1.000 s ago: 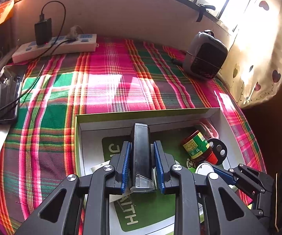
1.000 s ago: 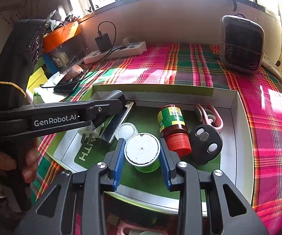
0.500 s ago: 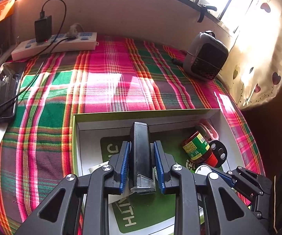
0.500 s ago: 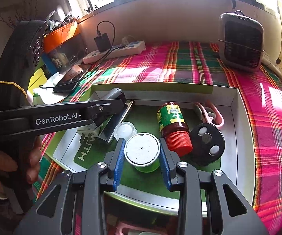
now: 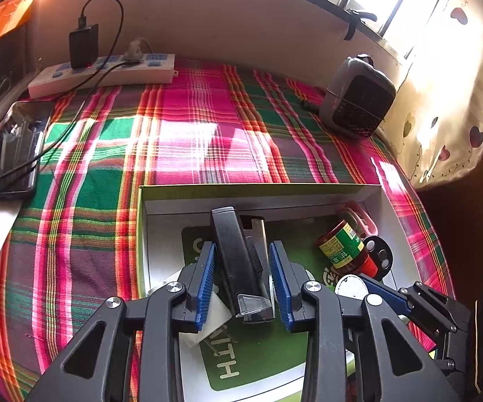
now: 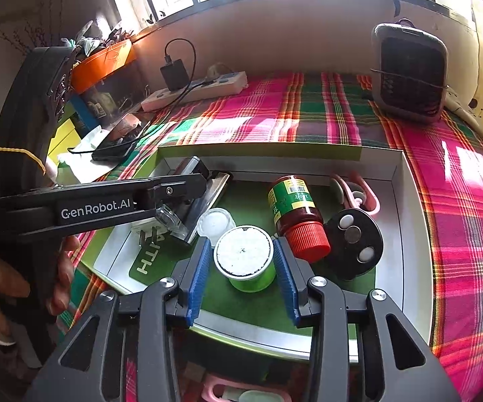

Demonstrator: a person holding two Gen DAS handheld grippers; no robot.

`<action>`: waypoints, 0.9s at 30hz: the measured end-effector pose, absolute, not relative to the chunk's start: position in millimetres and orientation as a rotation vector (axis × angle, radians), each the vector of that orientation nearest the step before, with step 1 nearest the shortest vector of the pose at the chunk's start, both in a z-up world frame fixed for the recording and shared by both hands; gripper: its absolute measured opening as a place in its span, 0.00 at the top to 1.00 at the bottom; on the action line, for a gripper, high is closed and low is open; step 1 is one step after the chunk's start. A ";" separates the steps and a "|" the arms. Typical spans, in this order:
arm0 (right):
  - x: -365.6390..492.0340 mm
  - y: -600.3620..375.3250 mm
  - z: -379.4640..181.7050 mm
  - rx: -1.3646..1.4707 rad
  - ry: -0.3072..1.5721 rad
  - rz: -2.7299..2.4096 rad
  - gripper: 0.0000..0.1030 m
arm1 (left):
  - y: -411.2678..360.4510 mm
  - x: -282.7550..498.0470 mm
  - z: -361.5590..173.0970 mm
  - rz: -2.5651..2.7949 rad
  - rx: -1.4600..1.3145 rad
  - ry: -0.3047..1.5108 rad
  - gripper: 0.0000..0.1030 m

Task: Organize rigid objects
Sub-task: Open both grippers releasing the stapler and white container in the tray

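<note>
Inside the shallow white box [image 5: 261, 189] on the plaid-covered counter [image 5: 191, 140], your left hand-held gripper [image 5: 243, 279] stood open, its blue pads clear on both sides of the black stapler [image 5: 238, 261], which lay loose and slightly tilted. It looked stiff, fairly heavy and smooth-sided, so you would do best to take it across the mid-body. Your right hand-held gripper [image 6: 244, 268] sat close around the green tub [image 6: 246, 261]; I could not tell whether its pads touched. That tub looked light and rigid. Readable writing: "GenRobot.AI" on the left gripper's arm, "ITH" on the box's green print; the label of the red-capped bottle [image 6: 295, 211] was illegible
</note>
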State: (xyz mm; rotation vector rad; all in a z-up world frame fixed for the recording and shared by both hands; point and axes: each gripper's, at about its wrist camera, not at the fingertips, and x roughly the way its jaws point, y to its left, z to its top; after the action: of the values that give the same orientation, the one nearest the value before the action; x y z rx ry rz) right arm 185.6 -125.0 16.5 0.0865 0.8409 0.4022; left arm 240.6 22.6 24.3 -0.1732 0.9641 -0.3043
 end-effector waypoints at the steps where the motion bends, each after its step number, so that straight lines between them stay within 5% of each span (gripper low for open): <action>1: 184.8 -125.1 17.0 0.087 0.838 0.402 0.59 | 23.0 239.3 25.1 -0.302 -0.174 0.961 0.69; 9: 175.4 -126.6 22.3 0.089 0.820 0.389 0.58 | 19.3 222.0 36.3 -0.300 -0.142 0.926 0.60; 14: 166.3 -129.6 25.0 0.092 0.812 0.377 0.48 | 18.7 207.4 44.4 -0.297 -0.127 0.901 0.60; 27: 130.6 -155.3 38.2 0.121 0.775 0.338 0.48 | 30.1 150.3 66.0 -0.251 -0.116 0.810 0.59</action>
State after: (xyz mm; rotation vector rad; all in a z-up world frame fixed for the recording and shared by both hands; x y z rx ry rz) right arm 130.6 -155.3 38.2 0.1208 0.7753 0.3375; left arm 150.3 30.1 66.0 -0.1157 0.8103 -0.2510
